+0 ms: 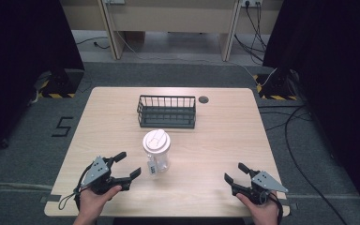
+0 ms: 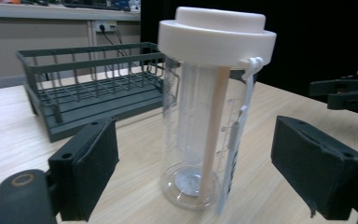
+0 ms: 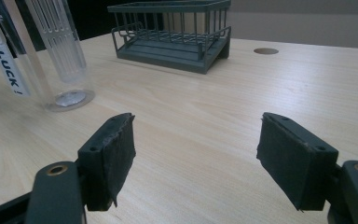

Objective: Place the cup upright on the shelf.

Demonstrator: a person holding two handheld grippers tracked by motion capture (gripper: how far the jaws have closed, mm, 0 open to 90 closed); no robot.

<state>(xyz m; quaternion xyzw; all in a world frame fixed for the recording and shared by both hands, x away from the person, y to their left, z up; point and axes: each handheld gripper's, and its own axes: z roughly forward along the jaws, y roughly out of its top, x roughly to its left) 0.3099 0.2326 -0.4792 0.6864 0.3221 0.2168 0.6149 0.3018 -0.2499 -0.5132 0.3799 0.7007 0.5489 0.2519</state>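
Bottle [image 2: 209, 116] stands upright between the left gripper's [image 2: 193, 163] spread jaws, untouched.

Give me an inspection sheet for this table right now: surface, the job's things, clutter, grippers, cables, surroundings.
Surface: light wood table, with a round grommet hole near the far edge.
Job's things: clear bottle with white lid, upright, a tag hanging on its side; dark wire basket behind it, nothing seen inside.
Clutter: nothing seen.
Grippers: left gripper open, jaws either side of the bottle in the left gripper view, not touching; right gripper open, holding nothing.
Cables: black cables on the floor to the right.
Surroundings: grey carpet, black curtains both sides, wooden furniture behind.
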